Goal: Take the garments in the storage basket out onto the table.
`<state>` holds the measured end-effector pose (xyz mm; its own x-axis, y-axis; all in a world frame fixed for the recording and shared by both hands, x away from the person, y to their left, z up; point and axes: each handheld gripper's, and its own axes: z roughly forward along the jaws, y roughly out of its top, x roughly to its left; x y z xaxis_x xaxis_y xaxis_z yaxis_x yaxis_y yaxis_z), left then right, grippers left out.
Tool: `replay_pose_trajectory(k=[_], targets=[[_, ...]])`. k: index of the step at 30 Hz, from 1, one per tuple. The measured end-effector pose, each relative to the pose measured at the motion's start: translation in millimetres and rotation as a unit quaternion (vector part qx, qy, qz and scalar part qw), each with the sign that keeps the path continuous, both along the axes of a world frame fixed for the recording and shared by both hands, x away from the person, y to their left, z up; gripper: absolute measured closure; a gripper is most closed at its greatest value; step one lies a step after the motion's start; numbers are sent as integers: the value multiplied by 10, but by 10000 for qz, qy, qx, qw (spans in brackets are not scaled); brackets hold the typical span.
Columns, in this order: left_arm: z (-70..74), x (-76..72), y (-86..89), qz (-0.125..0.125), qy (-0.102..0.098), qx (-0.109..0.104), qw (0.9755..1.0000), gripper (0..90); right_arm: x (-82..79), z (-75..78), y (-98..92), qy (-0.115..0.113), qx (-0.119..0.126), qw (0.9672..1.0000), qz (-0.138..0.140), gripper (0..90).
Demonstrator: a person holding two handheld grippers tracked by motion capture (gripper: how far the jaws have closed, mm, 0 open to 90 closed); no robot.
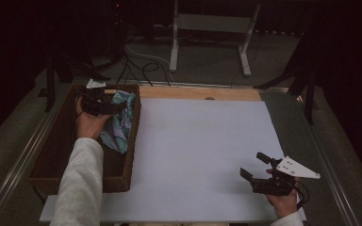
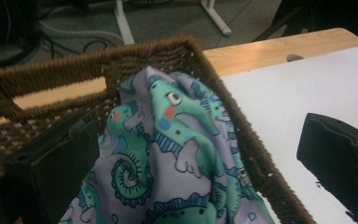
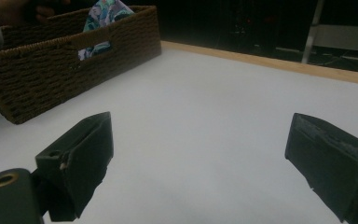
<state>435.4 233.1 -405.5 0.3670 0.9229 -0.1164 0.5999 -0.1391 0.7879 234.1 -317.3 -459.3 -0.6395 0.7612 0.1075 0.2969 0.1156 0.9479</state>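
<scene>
A person sits at a desk (image 1: 202, 141) covered by a white sheet, holding a pair of tongs in each hand. At the desk's left edge stands a brown wicker basket (image 1: 52, 155). A patterned cloth (image 1: 120, 122), pale purple with green sea-horse-like figures, is bunched up against the basket's right wall, its top peeking just above the rim.

The left tongs (image 1: 118, 107) reach into the far end of the basket, right at the top of the cloth. In the left gripper view the cloth (image 2: 168, 154) sits between the two black jaws, which stand wide apart: one is inside the basket (image 2: 74, 70) close against the fabric, the other hangs outside over the white sheet. Nothing is gripped yet.

The right tongs (image 1: 253, 165) hover low over the bare sheet near the front right of the desk, well apart from the basket. Their jaws are also spread wide and hold nothing; the right gripper view shows the basket (image 3: 51, 70) and a bit of cloth (image 3: 103, 11) far off.

The step in hand appears to be reaching for the cloth to lift it out. The next move likely calls for closing the left tongs on a fold near the top, taking care that the outer jaw clears the wicker rim rather than pinching it.
</scene>
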Motion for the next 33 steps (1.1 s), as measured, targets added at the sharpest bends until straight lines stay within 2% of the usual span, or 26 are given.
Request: replay_pose_trajectory(k=[3, 9, 14, 18, 22, 23, 25, 28, 30, 33], targets=[[-92, 35, -15, 61, 117, 69, 9999, 0, 0, -1, -4, 0, 9, 10000, -2, 77], [-293, 97, -16, 124, 409, 34, 9991, 0, -1, -5, -22, -3, 23, 10000, -7, 77], [-462, 138, -30, 201, 678, 138, 9974, 0, -6, -5, -36, 1, 34, 10000, -25, 77], [-565, 164, -44, 179, 946, 229, 9951, 0, -10, -4, -48, 2, 34, 10000, -34, 76], [-660, 192, -74, 189, 1281, 268, 9912, 0, -13, -4, -45, -2, 30, 10000, -31, 77], [-681, 200, -84, 219, 1417, 328, 9891, 0, -15, -2, -42, 3, 33, 10000, -34, 77], [-709, 214, -81, 284, 1658, 270, 9854, 0, -18, -1, -41, -1, 29, 10000, -35, 77], [-734, 228, -81, 489, 1859, 328, 9808, 17, -16, -2, -46, -10, 29, 10000, -28, 77], [-740, 224, -87, 479, 1921, 435, 9792, 76, -15, -3, -46, -5, 30, 10000, -30, 77], [-749, 211, -105, 364, 2005, 595, 9772, 298, -18, -2, -40, -6, 17, 10000, -25, 77]])
